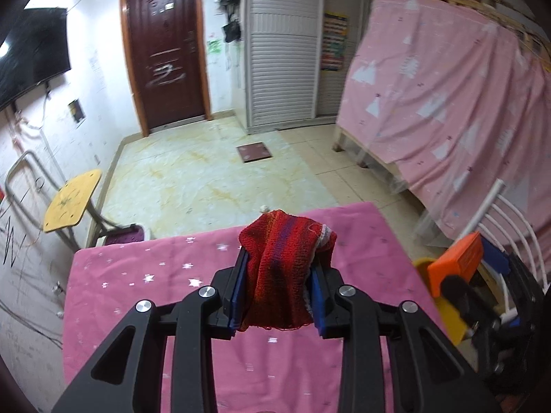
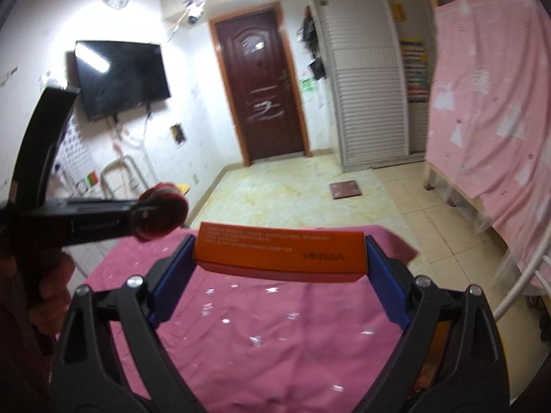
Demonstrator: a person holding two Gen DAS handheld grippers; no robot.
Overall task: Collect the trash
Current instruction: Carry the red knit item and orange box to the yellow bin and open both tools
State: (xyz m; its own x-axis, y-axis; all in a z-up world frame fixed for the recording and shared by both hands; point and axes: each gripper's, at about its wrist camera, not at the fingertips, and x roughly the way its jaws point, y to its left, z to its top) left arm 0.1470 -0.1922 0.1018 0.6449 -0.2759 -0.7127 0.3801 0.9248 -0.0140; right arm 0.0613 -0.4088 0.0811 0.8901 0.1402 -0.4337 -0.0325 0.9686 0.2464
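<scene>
The left gripper [image 1: 279, 296] pinches a soft, light red knitted cloth [image 1: 286, 268] bunched between its nearly-closed fingers; the right gripper [image 2: 280, 272], spread wide, clamps a stiff, probably light orange box [image 2: 279, 253] endwise between its fingertips.

Brown door [image 1: 165, 48], wall television [image 2: 120, 77], yellow stool [image 1: 70, 201] (scuffed), pink curtain [image 1: 447, 103].

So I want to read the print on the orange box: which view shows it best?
The right wrist view: the orange box sits centred and close between the right tool's pads, printed face toward the camera, though the text is too small to read. The left wrist view shows it only at the right edge, blurred and partly hidden.
</scene>
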